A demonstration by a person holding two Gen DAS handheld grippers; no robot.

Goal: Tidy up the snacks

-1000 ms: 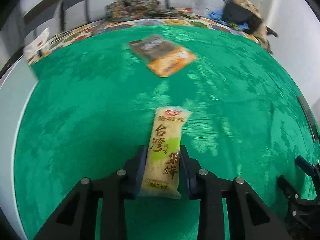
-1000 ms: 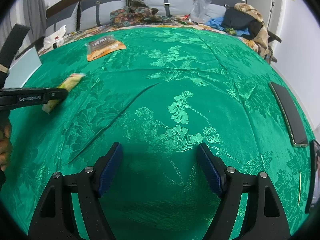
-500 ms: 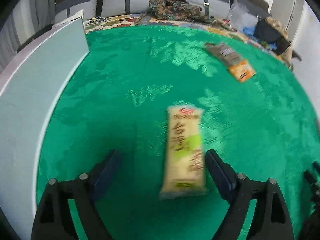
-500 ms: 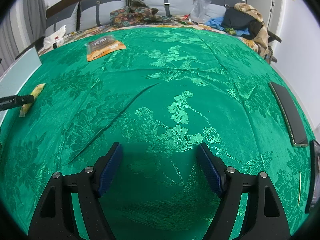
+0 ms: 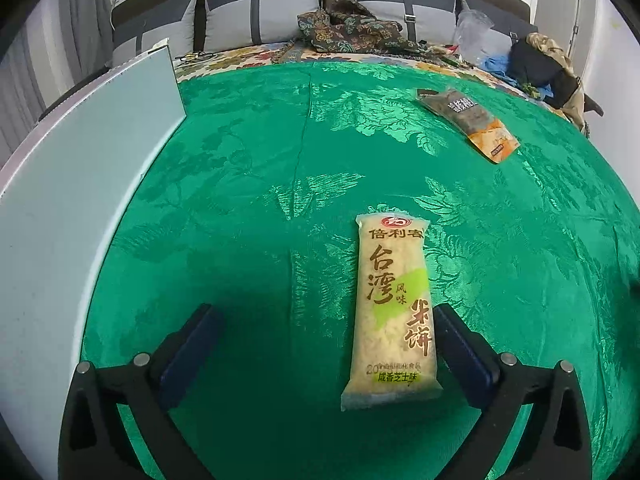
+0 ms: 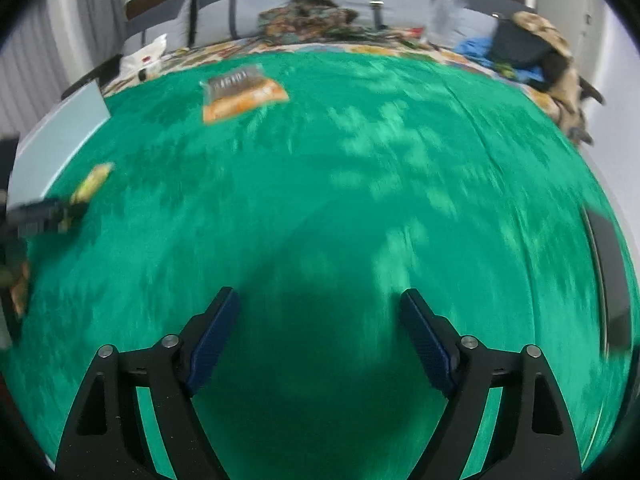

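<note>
Since the earlier frame the left claw (image 5: 328, 344) has let go of the rice-cracker packet (image 5: 394, 304): its jaws have just been opening and now stand wide apart, with the packet lying flat between them, close beside the right-hand pad (image 5: 466, 356) and well clear of the left-hand one. The packet has come to rest at lower centre of the left wrist view, lengthwise along the claw's line, on the green cloth (image 5: 240, 200) and to the right of the pale panel (image 5: 80, 184) that fills the left of the frame. A second snack, the orange-and-grey pouch (image 5: 468, 122), lies at upper right, well apart from the packet.

In the right wrist view, which is blurred, the right claw (image 6: 320, 336) is apart with nothing but cloth between its jaws, having just been opening a little; the pouch (image 6: 242, 94) sits at upper left and the packet (image 6: 90, 186) at the far left edge, beside the tip of the left claw.

Handling, as a judgement: the packet appears light, a slim film wrapper around brittle crackers, so it is likely slippery and easily crushed. A gentle pinch across its narrow width, near mid-length, seems the safest hold. The pouch looks flat and limp; its sealed edge or short side offers the better purchase.
</note>
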